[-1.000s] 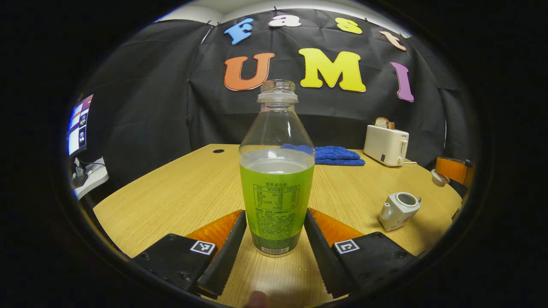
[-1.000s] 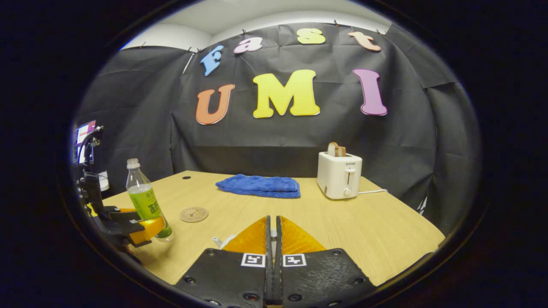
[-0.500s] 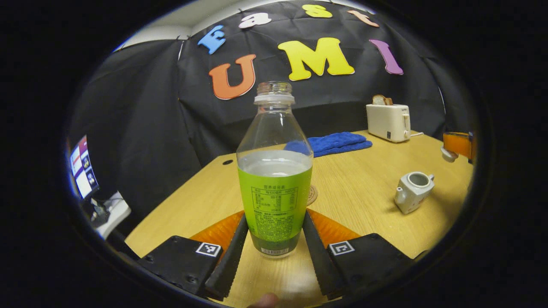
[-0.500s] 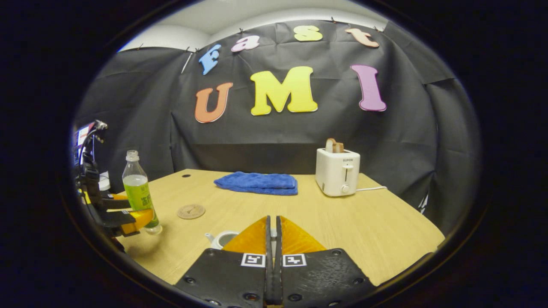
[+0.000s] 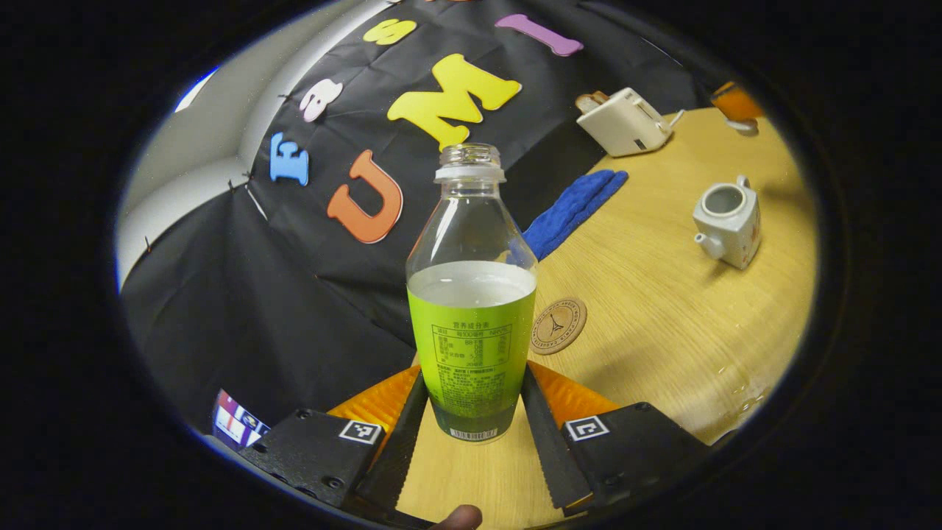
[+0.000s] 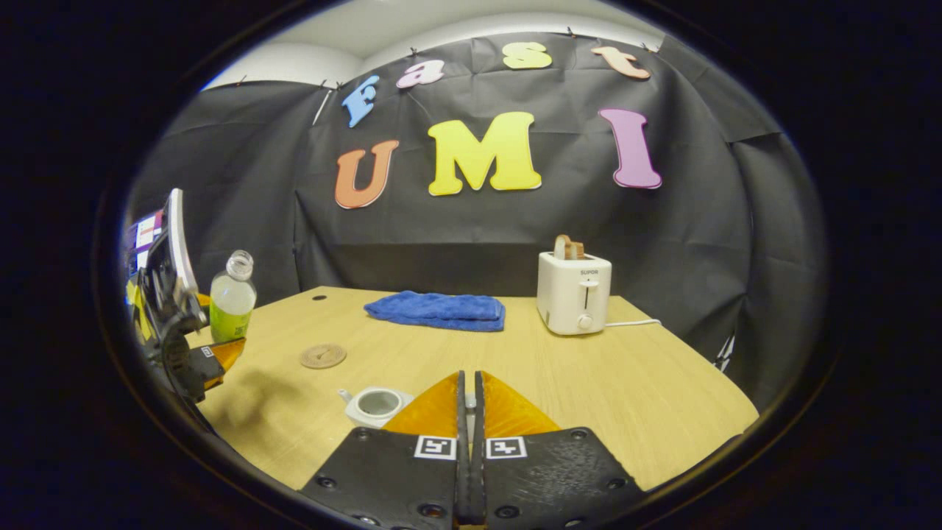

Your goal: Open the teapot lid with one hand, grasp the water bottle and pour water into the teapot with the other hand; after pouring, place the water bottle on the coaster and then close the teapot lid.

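Both views are being lit evenly and brightly from overhead. Soft shadows are being cast on the pale wooden table [image 6: 515, 353] beside the white ceramic teapot [image 5: 727, 223]. Straight lines are being bent strongly near the edges, and focus is being kept sharp.

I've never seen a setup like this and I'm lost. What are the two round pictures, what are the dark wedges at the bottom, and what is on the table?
Each picture comes from a camera riding on a hand-held gripper; the wedges are that gripper's own two fingers.

In the left gripper view, the left gripper clamps a capless bottle, about half full, lifted and tilted. In the right gripper view, the right gripper is pressed shut; whether it pinches something I cannot tell.

On the table are a lidless teapot, a round coaster, a blue towel and a toaster holding bread.
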`<move>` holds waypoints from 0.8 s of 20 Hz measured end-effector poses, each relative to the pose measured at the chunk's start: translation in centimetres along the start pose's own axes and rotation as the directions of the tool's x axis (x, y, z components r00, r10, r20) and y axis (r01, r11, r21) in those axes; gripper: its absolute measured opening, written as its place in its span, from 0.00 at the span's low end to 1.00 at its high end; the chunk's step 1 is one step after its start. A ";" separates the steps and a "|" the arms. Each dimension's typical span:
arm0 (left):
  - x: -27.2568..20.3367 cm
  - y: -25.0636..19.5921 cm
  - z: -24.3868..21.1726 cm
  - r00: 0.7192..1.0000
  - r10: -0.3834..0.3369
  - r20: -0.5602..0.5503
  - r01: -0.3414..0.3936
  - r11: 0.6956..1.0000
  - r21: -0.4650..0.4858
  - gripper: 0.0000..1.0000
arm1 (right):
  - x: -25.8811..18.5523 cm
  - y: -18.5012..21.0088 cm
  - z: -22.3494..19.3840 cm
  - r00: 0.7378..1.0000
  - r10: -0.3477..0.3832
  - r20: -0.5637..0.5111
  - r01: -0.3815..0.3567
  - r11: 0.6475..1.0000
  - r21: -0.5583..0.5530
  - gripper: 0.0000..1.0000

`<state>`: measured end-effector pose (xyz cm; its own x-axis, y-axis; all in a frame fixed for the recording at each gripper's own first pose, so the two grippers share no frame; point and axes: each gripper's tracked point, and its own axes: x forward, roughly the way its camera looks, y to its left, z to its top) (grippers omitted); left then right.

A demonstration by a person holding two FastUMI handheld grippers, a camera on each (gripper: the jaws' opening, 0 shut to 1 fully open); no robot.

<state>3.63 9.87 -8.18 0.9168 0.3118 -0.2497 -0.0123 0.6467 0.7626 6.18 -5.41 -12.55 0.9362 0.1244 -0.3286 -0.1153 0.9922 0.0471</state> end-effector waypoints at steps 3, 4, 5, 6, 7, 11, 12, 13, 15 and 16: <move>0.2 -1.4 0.2 0.999 -0.041 -0.015 0.042 0.992 0.116 0.75 | -0.4 -1.3 -0.2 1.000 -0.016 0.001 0.016 1.000 -0.007 0.00; 0.4 -1.4 0.3 0.999 -0.040 -0.015 0.042 0.987 0.154 0.75 | -0.5 -1.6 -0.3 1.000 -0.017 -0.002 0.017 1.000 -0.010 0.00; 0.3 -1.4 0.6 0.999 -0.038 -0.010 0.039 0.980 0.196 0.75 | -0.6 -1.8 -0.5 1.000 -0.016 -0.005 0.016 1.000 -0.010 0.00; 0.3 -1.4 1.0 0.999 -0.035 -0.005 0.035 0.972 0.234 0.73 | -0.7 -2.0 -0.6 1.000 -0.016 -0.007 0.016 1.000 -0.011 0.00; 0.4 -1.5 1.3 0.999 -0.037 -0.002 0.036 0.962 0.271 0.75 | -0.8 -2.2 -0.8 1.000 -0.016 -0.008 0.016 1.000 -0.010 0.00; 0.8 -1.7 1.8 0.999 -0.049 -0.024 0.054 0.911 0.410 0.75 | -1.0 -3.2 -1.0 1.000 -0.022 -0.004 0.022 1.000 -0.011 0.00; 0.9 -1.6 2.0 0.998 -0.049 -0.027 0.056 0.897 0.439 0.75 | -1.1 -3.5 -1.0 1.000 -0.024 -0.003 0.024 1.000 -0.011 0.00; 1.0 -1.6 2.3 0.998 -0.047 -0.030 0.056 0.882 0.468 0.75 | -1.1 -3.7 -1.1 1.000 -0.022 -0.004 0.022 1.000 -0.009 0.00; 0.8 -1.4 3.2 0.999 -0.047 -0.019 0.050 0.849 0.526 0.75 | -1.2 -4.0 -1.4 1.000 -0.021 -0.007 0.021 1.000 -0.005 0.00; 0.8 -1.4 3.5 0.999 -0.046 -0.018 0.048 0.835 0.549 0.75 | -1.2 -4.2 -1.5 1.000 -0.020 -0.008 0.020 1.000 0.000 0.00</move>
<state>5.73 6.77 -7.41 0.9092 0.2942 -0.2946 0.2525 0.1729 0.9520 5.08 -9.69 -13.76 0.9356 0.1046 -0.3371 -0.0967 0.9945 0.0401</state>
